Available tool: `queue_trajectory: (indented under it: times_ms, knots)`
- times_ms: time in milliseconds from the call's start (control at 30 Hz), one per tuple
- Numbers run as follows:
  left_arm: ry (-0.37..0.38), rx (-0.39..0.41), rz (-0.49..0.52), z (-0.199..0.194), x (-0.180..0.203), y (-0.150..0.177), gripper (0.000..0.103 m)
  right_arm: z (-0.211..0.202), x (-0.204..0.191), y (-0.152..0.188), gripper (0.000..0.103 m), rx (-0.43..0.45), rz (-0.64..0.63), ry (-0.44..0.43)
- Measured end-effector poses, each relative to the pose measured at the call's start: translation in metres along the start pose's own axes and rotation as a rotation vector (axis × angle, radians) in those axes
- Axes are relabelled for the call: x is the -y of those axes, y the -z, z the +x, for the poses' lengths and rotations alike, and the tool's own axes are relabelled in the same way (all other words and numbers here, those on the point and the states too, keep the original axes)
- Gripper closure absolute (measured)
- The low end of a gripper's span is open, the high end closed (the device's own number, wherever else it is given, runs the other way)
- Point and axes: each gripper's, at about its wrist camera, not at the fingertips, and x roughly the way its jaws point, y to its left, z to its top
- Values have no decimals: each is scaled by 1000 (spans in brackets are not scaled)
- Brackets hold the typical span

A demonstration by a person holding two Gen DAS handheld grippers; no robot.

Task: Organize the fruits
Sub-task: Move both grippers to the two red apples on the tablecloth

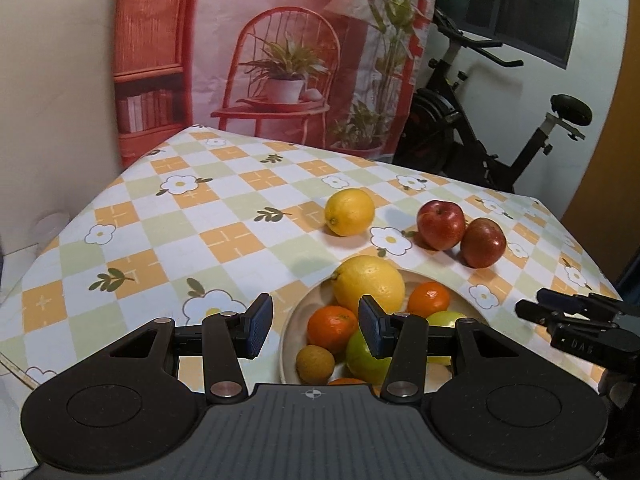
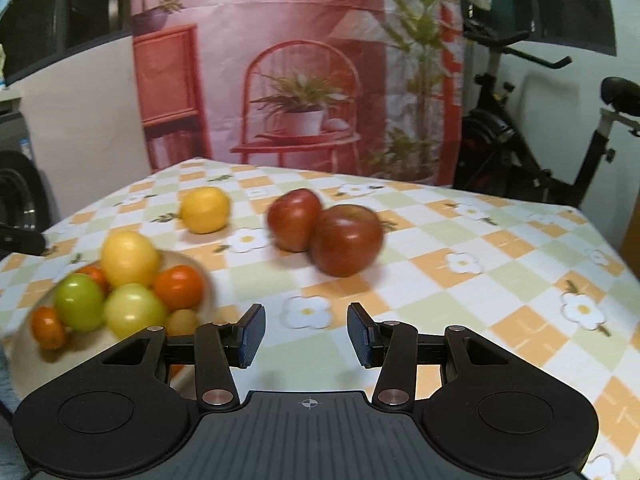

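Observation:
A beige bowl (image 1: 296,312) holds a large lemon (image 1: 368,284), oranges (image 1: 332,328), green apples (image 1: 362,354) and a small brown fruit (image 1: 315,364). A second lemon (image 1: 349,212) and two red apples (image 1: 441,224) (image 1: 483,242) lie on the tablecloth beyond it. My left gripper (image 1: 316,326) is open and empty, hovering over the bowl's near left side. My right gripper (image 2: 306,334) is open and empty above the cloth, with the red apples (image 2: 346,240) ahead and the bowl (image 2: 24,344) at its left. The right gripper also shows in the left wrist view (image 1: 532,304).
The table wears a checked flower tablecloth (image 1: 168,216). A printed backdrop (image 1: 280,60) hangs behind it. An exercise bike (image 1: 480,120) stands beyond the table's far right corner. The table's right edge (image 2: 616,248) drops off near an orange-brown wall.

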Motion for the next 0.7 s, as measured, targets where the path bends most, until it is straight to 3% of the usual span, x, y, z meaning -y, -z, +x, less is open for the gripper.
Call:
queue_trajectory:
  times_ms: [500,700]
  knots:
    - [-17,-18,22,7,3,3,52,3,16,7,60,20,28,-14]
    - [-25,-6,85,12,14,-3,52,4,26,5,55,15,63,-18]
